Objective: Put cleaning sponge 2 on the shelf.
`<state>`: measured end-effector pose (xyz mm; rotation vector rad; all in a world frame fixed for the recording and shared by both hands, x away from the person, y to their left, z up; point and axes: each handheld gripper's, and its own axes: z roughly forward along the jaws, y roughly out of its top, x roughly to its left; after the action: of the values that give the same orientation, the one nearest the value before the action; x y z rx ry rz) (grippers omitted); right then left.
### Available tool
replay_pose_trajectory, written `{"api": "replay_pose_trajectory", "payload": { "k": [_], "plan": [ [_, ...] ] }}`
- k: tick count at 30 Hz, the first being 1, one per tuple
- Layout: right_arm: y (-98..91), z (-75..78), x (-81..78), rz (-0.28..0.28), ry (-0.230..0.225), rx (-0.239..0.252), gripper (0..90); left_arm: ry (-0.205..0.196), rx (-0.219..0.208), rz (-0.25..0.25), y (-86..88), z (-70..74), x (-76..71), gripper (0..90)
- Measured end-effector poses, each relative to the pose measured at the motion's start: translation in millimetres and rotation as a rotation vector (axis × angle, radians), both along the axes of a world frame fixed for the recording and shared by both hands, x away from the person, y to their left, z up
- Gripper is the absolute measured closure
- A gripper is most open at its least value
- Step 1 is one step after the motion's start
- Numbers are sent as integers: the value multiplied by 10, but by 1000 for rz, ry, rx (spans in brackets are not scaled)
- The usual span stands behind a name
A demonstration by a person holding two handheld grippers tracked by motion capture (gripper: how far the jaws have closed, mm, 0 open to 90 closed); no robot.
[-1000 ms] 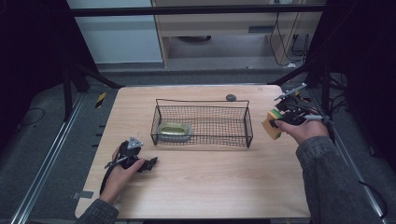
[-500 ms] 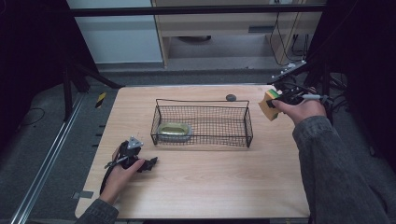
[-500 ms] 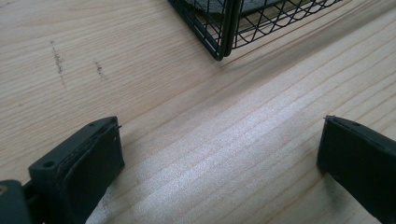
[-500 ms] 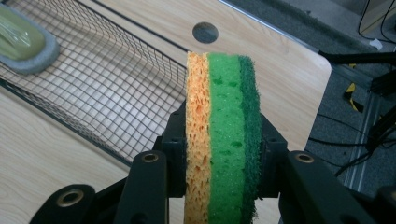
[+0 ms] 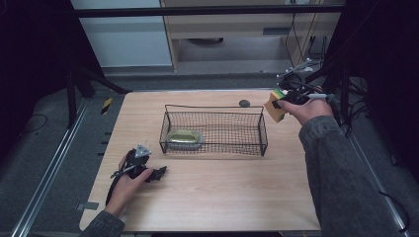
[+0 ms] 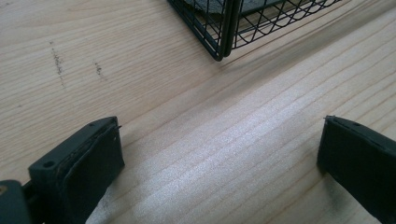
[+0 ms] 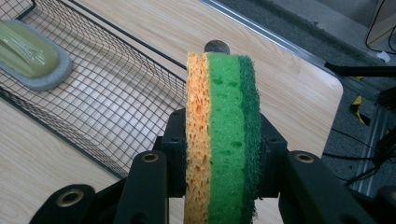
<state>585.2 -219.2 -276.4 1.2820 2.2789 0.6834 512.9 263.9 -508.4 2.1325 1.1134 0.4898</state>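
The sponge stands on edge between the jaws of the right gripper, its long axis running straight away from the gripper body toward 12 o'clock in the right gripper view. Its layers sit side by side: orange at the left, bright green in the middle, dark green scouring pad at the right. The jaws clamp it from both flat faces.

In the high view the sponge hangs in the air at about 2 o'clock from the table's centre, just beyond the right end of the wire basket. The right hand is raised above the table's far right corner, sleeve slanting up from the lower right, gripper pointing left toward the basket.

The left hand rests on the table at about 8 o'clock, its gripper lying low and pointing right. In the left gripper view its jaws stand wide apart with bare wood between them.

A green soap-like bar lies in the basket's left end. A small dark round object sits on the table behind the basket. No writing or label can be read.
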Motion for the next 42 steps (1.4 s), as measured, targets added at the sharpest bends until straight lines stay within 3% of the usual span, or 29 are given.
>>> {"api": "replay_pose_trajectory", "payload": {
  "k": [9, 16, 26, 42],
  "plan": [
    [150, -159, 120, 44, 25, 41, 644, 0, 0, -2, 0, 0, 6, 0],
    [245, -423, 223, 61, 63, 59, 644, 1, 2, -4, 0, 1, 7, 0],
    [339, -632, 333, 84, 88, 53, 645, 1, 2, -4, 0, 1, 10, 0],
    [333, -845, 421, 76, 115, 49, 645, -1, -2, -3, -2, -2, 13, 0]
  ]
}}
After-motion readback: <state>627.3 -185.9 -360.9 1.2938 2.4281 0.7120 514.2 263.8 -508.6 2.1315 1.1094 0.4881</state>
